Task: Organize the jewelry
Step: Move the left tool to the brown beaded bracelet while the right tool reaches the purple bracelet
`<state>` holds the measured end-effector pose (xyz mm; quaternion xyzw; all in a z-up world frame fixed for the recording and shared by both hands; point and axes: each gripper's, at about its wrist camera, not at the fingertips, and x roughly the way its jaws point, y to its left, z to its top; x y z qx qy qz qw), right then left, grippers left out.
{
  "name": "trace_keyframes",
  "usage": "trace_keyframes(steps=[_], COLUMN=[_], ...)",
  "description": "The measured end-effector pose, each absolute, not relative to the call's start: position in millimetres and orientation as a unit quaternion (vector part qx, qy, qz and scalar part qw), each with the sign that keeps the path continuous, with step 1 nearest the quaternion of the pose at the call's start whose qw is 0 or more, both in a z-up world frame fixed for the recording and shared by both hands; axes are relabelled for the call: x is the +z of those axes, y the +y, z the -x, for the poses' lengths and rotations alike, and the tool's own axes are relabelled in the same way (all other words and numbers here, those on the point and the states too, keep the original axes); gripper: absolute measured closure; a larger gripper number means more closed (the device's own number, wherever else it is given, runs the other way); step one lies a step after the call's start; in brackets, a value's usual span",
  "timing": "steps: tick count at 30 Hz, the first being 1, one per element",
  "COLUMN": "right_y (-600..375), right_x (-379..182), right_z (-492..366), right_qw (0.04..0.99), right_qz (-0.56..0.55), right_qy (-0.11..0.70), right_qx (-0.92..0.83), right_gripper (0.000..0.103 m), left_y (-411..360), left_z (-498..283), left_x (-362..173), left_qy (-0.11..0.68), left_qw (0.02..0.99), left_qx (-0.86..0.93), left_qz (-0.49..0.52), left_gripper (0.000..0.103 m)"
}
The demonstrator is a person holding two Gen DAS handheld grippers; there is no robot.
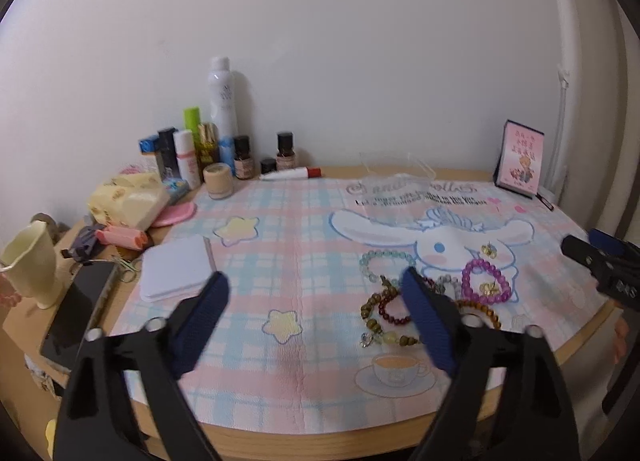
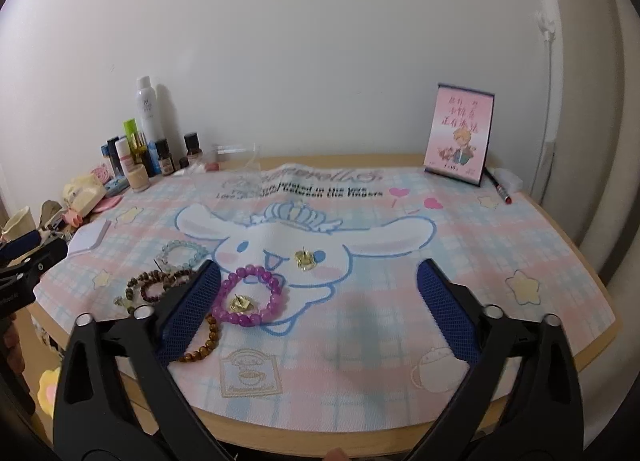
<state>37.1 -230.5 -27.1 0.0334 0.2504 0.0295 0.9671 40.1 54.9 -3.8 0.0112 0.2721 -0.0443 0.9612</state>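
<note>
Bead bracelets lie on a pastel plaid cartoon mat (image 1: 304, 261) (image 2: 400, 301): a purple bracelet (image 1: 486, 281) (image 2: 250, 295), a pale green one (image 1: 384, 261) (image 2: 182, 253), dark red and brown ones (image 1: 386, 307) (image 2: 154, 287) and an amber one (image 2: 204, 343). Two gold ear studs rest on the mat, one inside the purple ring (image 2: 240, 303) and one (image 2: 306, 259) on the cartoon face. A clear plastic box (image 1: 398, 169) (image 2: 240, 159) stands at the back. My left gripper (image 1: 316, 293) is open above the mat, left of the pile. My right gripper (image 2: 320, 277) is open with nothing between its fingers.
Cosmetic bottles (image 1: 218, 141) (image 2: 144, 141) crowd the back left corner. A white pad (image 1: 176, 267), a phone (image 1: 78, 309), a cream cup (image 1: 30, 261) and a tissue pack (image 1: 128, 197) fill the left side. A pink framed card (image 2: 460, 133) and a red pencil (image 2: 500, 191) stand at the back right.
</note>
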Motion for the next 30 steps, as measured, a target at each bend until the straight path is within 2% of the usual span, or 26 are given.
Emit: trace_keyframes(steps=[1, 4, 9, 11, 12, 14, 21, 24, 30], right_y=[-231.5, -233.0, -230.2, -227.0, -225.2, -222.5, -214.6, -212.6, -208.8], right_x=[-29.8, -39.5, -49.2, -50.7, -51.3, -52.7, -61.7, -65.6, -70.9], right_z=[-41.2, -53.3, -69.6, -76.5, -79.5, -84.7, -106.7, -113.9, -119.8], right_qw=[0.964, 0.954, 0.94, 0.935, 0.933, 0.931, 0.919, 0.913, 0.908], right_qz=[-0.039, -0.051, -0.058, -0.055, -0.051, -0.043, -0.029, -0.023, -0.013], right_qy=[0.26, 0.289, 0.321, 0.332, 0.336, 0.345, 0.373, 0.387, 0.399], right_qx=[0.033, 0.061, 0.101, 0.113, 0.116, 0.115, 0.126, 0.128, 0.128], right_gripper=[0.037, 0.053, 0.064, 0.065, 0.069, 0.075, 0.078, 0.08, 0.08], left_y=[56.6, 62.1, 57.3, 50.4, 46.6, 40.8, 41.0, 40.4, 42.1], left_z=[-43.6, -58.2, -83.2, -90.0, -93.3, -98.8, -115.2, -119.9, -125.6], left_x=[-5.9, -12.8, -26.1, -32.2, -34.8, -39.0, -50.4, -54.7, -59.5], left_qy=[0.278, 0.306, 0.356, 0.372, 0.379, 0.388, 0.418, 0.43, 0.438], left_qw=[0.959, 0.947, 0.921, 0.913, 0.91, 0.904, 0.889, 0.884, 0.878], left_qx=[-0.054, -0.098, -0.16, -0.166, -0.166, -0.175, -0.183, -0.182, -0.191], left_qz=[-0.012, -0.001, -0.006, -0.017, -0.025, -0.036, -0.024, -0.027, -0.018], left_gripper=[0.032, 0.04, 0.045, 0.055, 0.058, 0.058, 0.06, 0.068, 0.069])
